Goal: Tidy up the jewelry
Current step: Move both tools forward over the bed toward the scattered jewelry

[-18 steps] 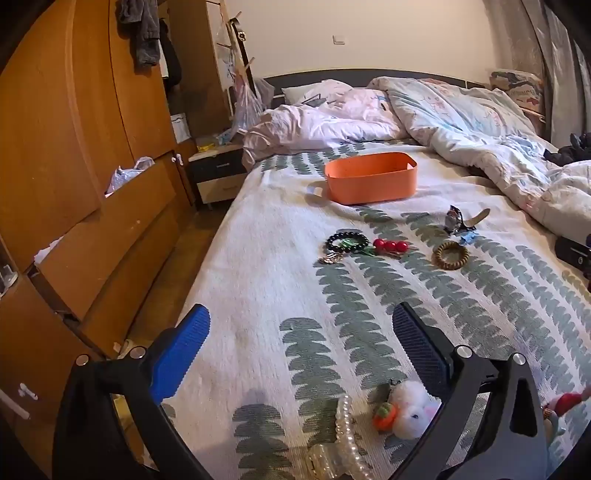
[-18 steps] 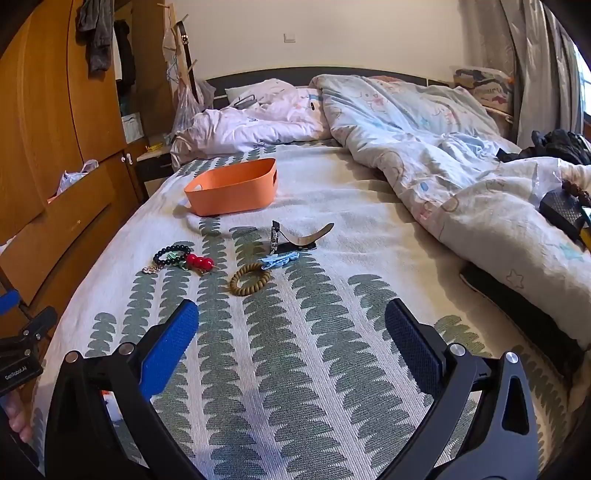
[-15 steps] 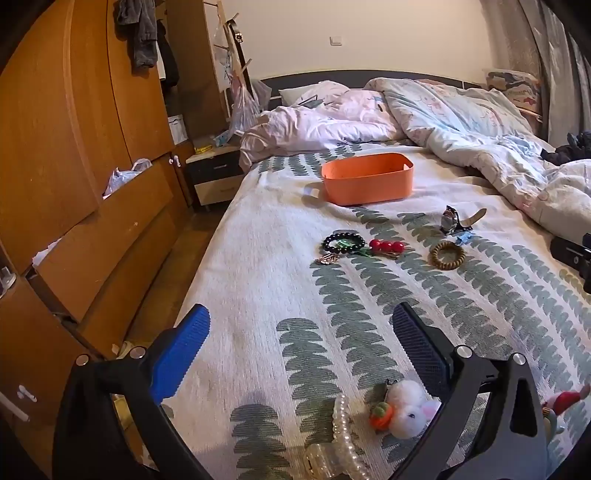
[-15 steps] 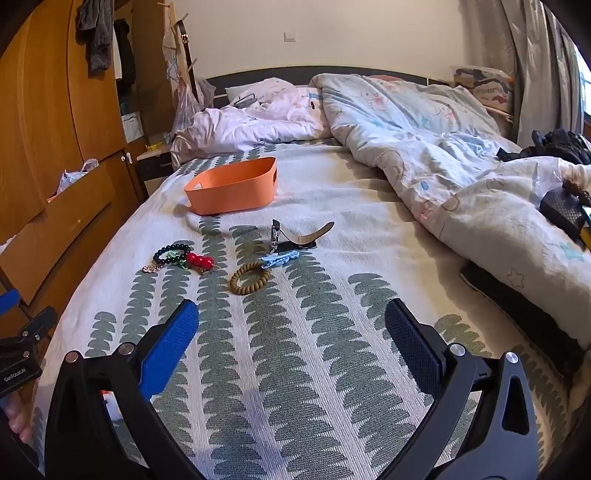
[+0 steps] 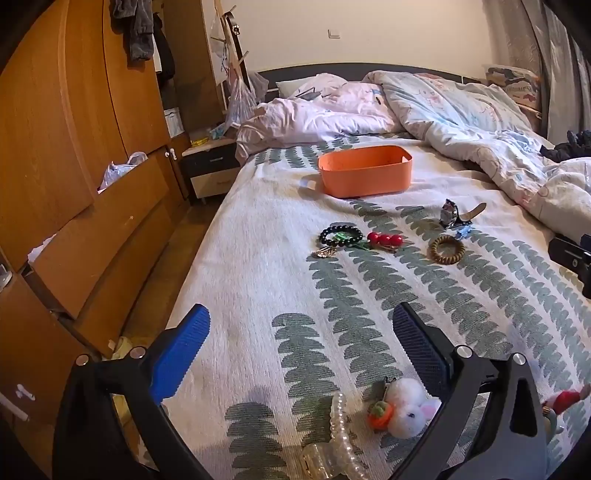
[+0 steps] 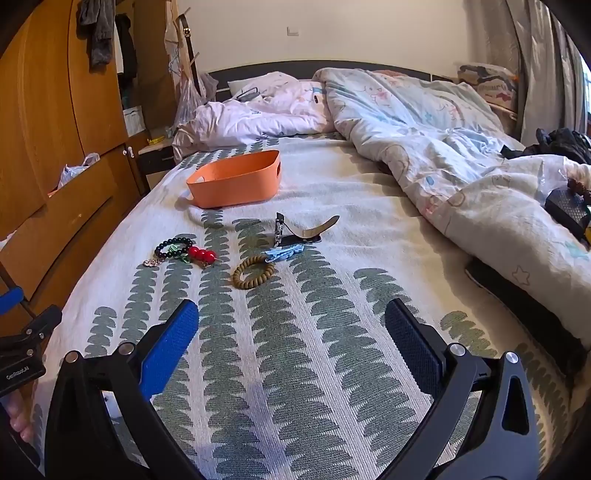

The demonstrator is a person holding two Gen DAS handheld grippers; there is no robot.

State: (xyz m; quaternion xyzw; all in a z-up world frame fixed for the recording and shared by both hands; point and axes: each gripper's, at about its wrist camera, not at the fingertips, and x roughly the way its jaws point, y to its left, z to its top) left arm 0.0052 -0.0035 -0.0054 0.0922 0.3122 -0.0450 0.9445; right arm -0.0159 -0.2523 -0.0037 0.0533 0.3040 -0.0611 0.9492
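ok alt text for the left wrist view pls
Open left gripper hovers, holding nothing, over a leaf-patterned bedspread. Ahead lie a black bead bracelet, red bead clip, brown coil hair tie and an orange bin.

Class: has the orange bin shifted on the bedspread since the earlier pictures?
No. The orange bin sits at the same spot against the bedspread's leaf stripes.

A wide bed (image 5: 258, 258) with a white, green-leaf-patterned cover fills a bedroom with cream plaster walls (image 5: 388, 33), flanked by a tall orange-brown wooden wardrobe (image 5: 66, 155), a small dark nightstand (image 5: 210, 166), rumpled pale duvets (image 6: 424, 122) and grey curtains (image 6: 532, 62).
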